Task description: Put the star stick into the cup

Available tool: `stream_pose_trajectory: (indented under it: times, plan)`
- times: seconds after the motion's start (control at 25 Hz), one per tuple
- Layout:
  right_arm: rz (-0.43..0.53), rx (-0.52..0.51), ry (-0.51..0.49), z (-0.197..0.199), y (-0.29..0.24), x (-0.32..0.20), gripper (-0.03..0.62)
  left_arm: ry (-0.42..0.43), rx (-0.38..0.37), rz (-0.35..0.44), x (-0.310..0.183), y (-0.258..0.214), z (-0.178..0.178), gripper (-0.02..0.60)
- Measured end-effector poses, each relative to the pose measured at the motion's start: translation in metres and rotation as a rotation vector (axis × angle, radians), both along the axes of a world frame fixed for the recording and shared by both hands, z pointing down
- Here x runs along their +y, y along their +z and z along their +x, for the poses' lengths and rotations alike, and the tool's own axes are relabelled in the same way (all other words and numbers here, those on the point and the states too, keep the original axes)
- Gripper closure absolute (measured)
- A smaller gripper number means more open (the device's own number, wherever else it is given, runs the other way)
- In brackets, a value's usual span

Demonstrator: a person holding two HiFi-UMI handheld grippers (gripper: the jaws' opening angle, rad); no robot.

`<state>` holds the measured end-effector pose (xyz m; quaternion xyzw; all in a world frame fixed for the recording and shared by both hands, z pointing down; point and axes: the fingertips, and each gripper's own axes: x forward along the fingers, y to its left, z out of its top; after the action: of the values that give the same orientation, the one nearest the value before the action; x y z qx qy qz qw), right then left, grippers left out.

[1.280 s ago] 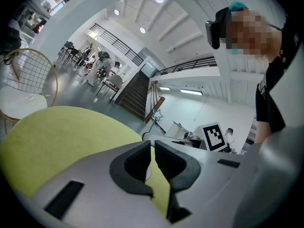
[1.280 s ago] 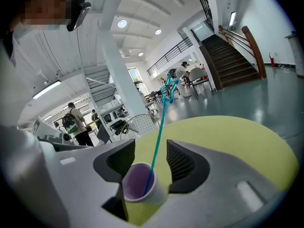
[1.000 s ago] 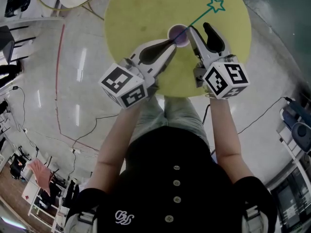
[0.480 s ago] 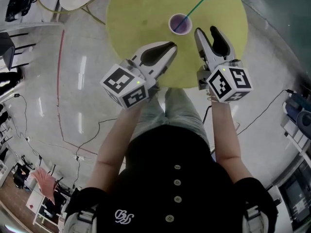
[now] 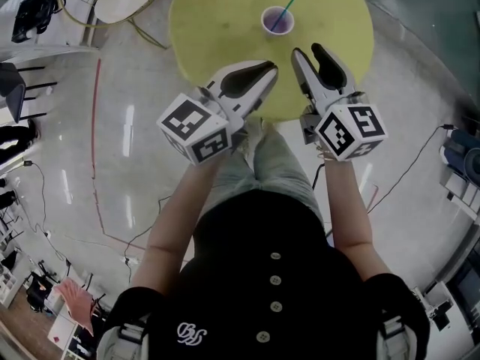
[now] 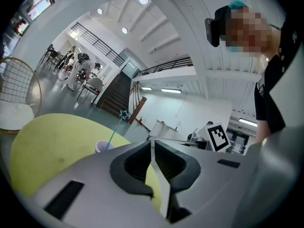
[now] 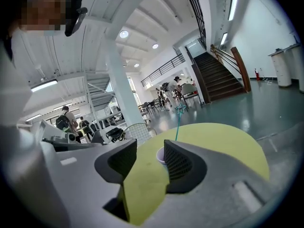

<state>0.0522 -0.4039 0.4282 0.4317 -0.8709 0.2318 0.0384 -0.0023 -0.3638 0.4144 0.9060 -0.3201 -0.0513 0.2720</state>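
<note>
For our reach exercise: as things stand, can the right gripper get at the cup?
Probably yes. The right gripper is empty, its jaws apart though they have just been closing a little; only bare table lies between it and the cup. The left gripper sits aside.

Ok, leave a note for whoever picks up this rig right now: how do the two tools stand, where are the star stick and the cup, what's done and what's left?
Left tool: shut, nothing in it.
Right tool: open and empty; its jaws have just been closing a little.
Both are over the near edge of the yellow table, apart from the cup.
The cup stands upright on the table, toward its far side. The star stick stands in the cup, star end up, leaning.
Done: the stick is in the cup.
Left: nothing that shows for this job.
</note>
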Motion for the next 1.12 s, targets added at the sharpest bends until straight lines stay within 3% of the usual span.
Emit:
stream_pose_trajectory:
  times: [0.56,1.12]
  plan:
    - [0.110,-0.030,-0.014,-0.026,-0.042,0.086,0.582,0.044,-0.002,0.105,0.059,-0.037,-0.005,0.548]
    - [0.207,-0.013,0.027,-0.031,-0.069,0.139,0.591,0.069,0.021,0.163,0.104,-0.059,-0.006,0.548]
